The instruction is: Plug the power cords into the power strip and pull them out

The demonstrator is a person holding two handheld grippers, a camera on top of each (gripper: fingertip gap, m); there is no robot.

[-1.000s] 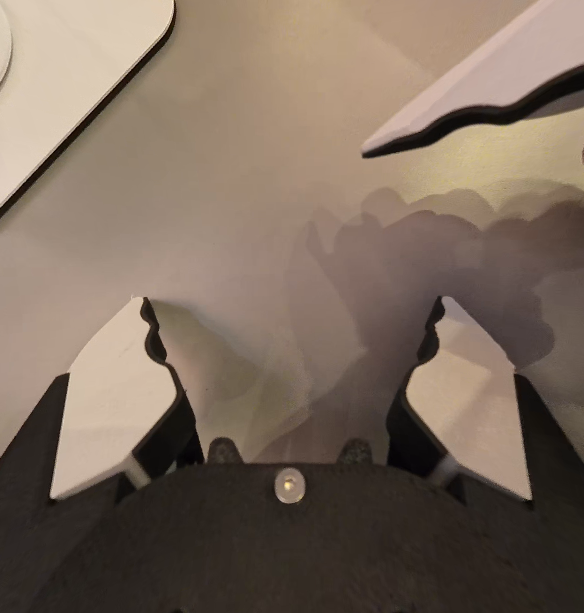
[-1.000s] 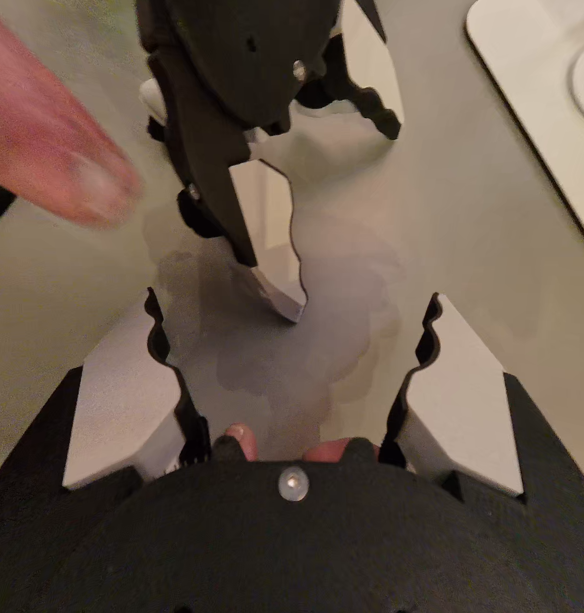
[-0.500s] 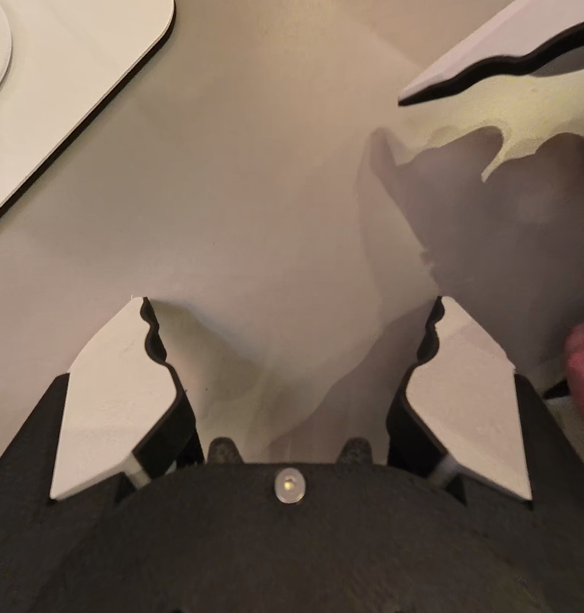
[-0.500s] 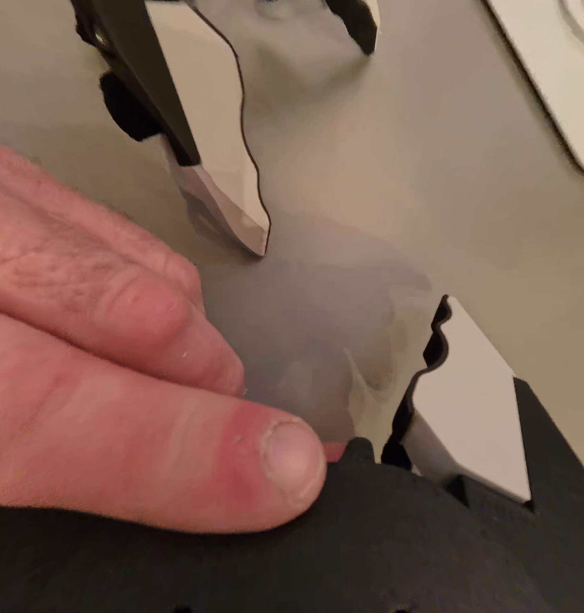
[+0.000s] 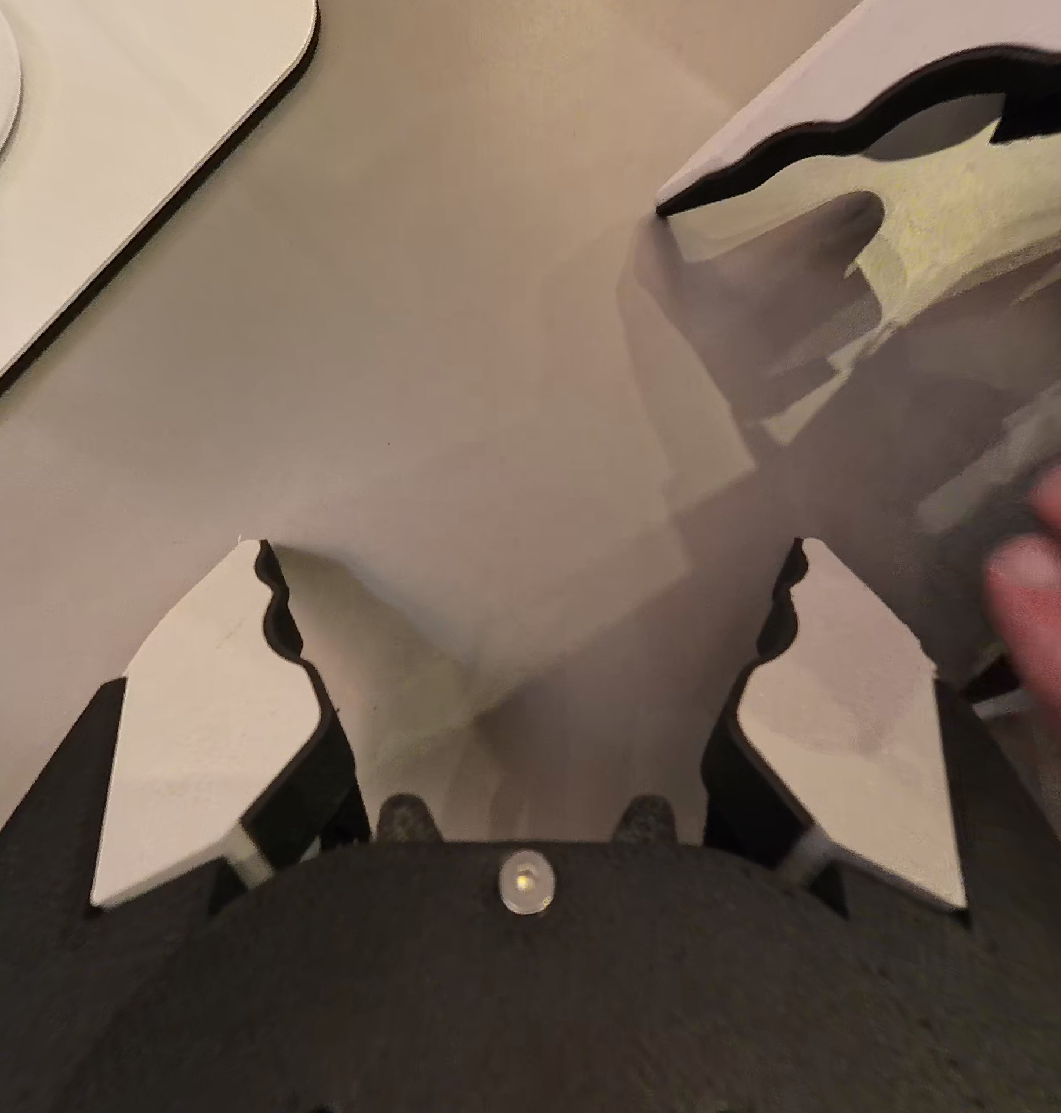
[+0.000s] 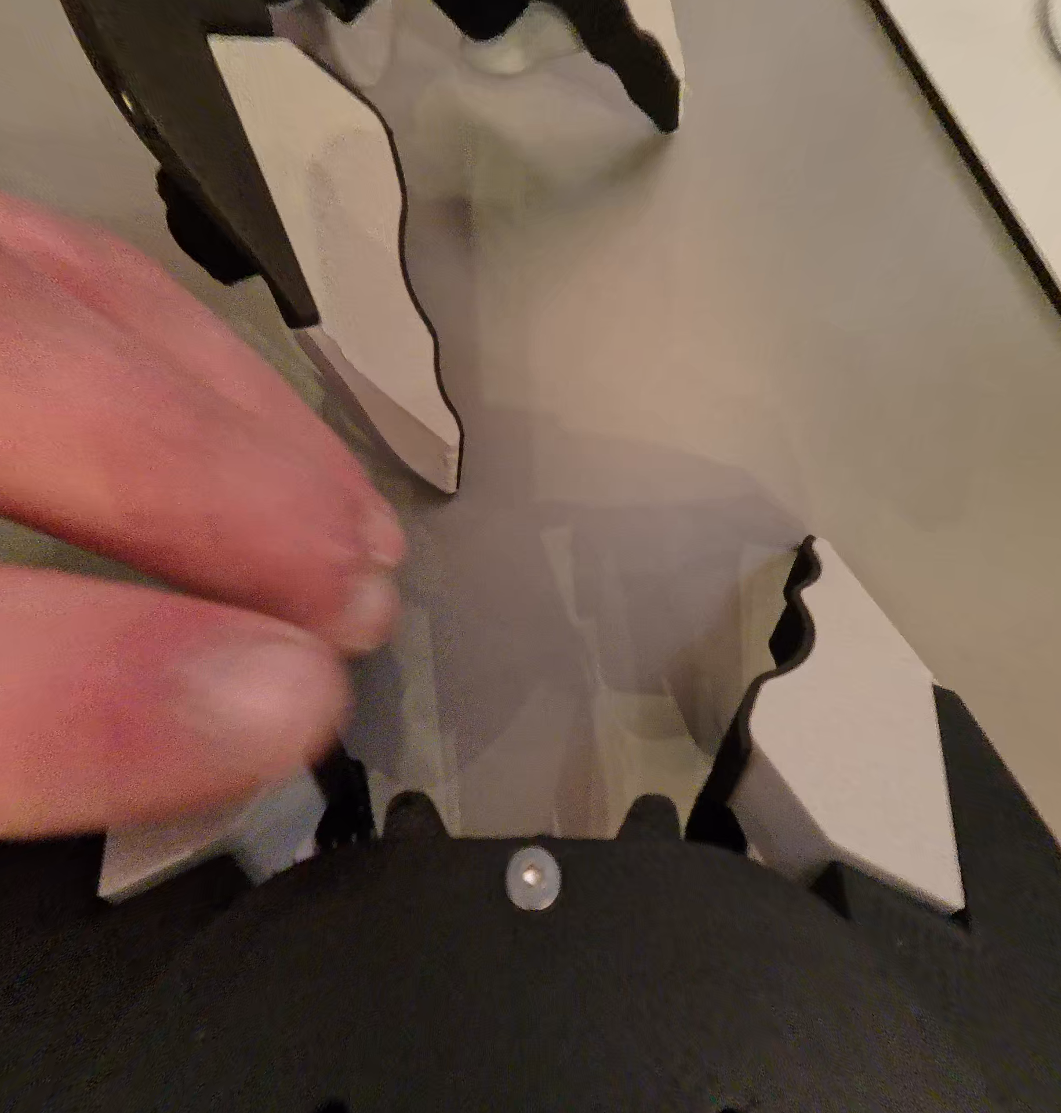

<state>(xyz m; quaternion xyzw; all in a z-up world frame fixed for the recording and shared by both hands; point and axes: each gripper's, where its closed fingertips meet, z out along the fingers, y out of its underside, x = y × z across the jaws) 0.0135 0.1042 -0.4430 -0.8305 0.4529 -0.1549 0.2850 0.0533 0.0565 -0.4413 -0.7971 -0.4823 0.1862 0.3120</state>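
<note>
On the table point(image 5: 456, 361): both of your grippers sit low over the bare beige surface, noses angled toward each other.
Left gripper point(image 5: 531, 545): your jaws stand wide apart, nothing between them.
Right gripper point(image 6: 576, 542): one finger point(image 6: 847, 692) shows at the right; the other is hidden, so you cannot tell the gap for sure from its own view. In the left wrist view its finger point(image 5: 877, 102) enters at the upper right.
Hand point(image 6: 172, 542): blurred, it lies over the right gripper's left side.
White board point(image 5: 112, 120): flat with a dark edge, at the upper left corner of the left view.
Power strip and cords: in neither view.
</note>
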